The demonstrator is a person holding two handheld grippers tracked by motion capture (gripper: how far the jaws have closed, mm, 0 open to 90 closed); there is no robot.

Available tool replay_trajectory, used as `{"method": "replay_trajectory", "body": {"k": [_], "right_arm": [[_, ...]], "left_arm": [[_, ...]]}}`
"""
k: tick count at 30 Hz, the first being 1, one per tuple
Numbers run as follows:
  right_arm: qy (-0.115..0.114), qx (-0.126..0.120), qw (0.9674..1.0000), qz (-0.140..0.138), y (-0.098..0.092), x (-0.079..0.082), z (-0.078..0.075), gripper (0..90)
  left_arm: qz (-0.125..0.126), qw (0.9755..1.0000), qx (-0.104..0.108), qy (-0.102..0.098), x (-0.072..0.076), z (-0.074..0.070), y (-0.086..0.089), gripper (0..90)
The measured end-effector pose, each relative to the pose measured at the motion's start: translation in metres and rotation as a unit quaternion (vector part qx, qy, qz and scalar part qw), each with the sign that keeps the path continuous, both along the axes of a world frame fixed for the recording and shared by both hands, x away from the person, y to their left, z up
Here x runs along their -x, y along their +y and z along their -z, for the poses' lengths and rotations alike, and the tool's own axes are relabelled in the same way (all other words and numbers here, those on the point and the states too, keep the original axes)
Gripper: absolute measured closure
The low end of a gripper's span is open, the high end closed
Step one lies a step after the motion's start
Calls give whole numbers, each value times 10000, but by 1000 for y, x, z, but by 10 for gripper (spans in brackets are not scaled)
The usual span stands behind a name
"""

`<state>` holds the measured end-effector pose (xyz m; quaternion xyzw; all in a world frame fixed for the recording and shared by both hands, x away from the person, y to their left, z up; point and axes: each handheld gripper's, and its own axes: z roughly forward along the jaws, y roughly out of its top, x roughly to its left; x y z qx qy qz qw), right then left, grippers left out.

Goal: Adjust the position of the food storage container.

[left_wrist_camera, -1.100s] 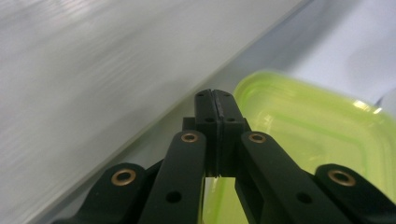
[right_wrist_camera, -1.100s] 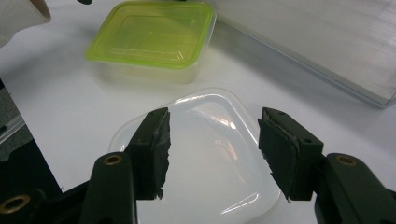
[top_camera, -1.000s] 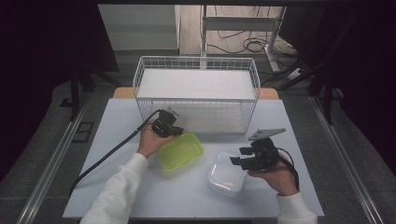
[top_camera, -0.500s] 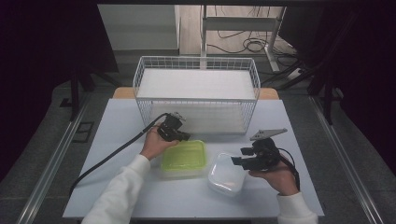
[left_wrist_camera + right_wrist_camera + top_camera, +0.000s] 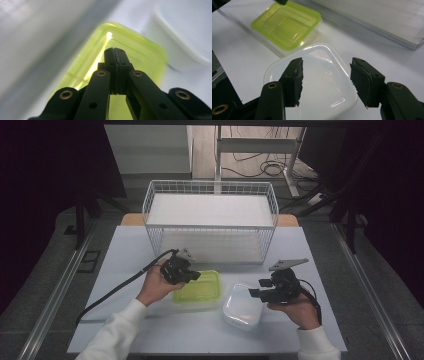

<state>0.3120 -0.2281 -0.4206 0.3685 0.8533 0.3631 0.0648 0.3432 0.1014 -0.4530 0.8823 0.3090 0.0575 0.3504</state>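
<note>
A lime-green lidded container point(image 5: 199, 289) point(image 5: 140, 52) point(image 5: 287, 26) lies on the white table point(image 5: 127, 250), in front of the wire basket. My left gripper point(image 5: 195, 276) point(image 5: 115, 51) hovers over its back left edge, jaws shut with nothing between them. To the right sits a clear white lidded container point(image 5: 242, 306) point(image 5: 317, 82) point(image 5: 185, 30). My right gripper point(image 5: 255, 293) point(image 5: 325, 68) is held just above its right side, jaws open and apart from the lid.
A white wire basket point(image 5: 210, 217) with a pale board inside stands at the back of the table; its edge point(image 5: 372, 22) runs close behind both containers. A black cable point(image 5: 115, 287) trails left from my left gripper. Dark floor surrounds the table.
My left gripper has shifted toward the near side and slightly right, over the green container. The green container has turned from skewed to square with the table. My right gripper has stayed put.
</note>
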Motion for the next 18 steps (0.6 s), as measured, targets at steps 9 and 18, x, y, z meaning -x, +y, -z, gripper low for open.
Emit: {"method": "replay_trajectory", "body": {"k": [9, 18], "right_arm": [[39, -9, 10000, -5, 3, 2, 0, 434], [72, -29, 10000, 29, 6, 1, 2, 434]], "left_arm": [[74, 9989, -20, 469, 52, 23, 21, 900], [147, 9983, -268, 491, 65, 43, 10, 900]]}}
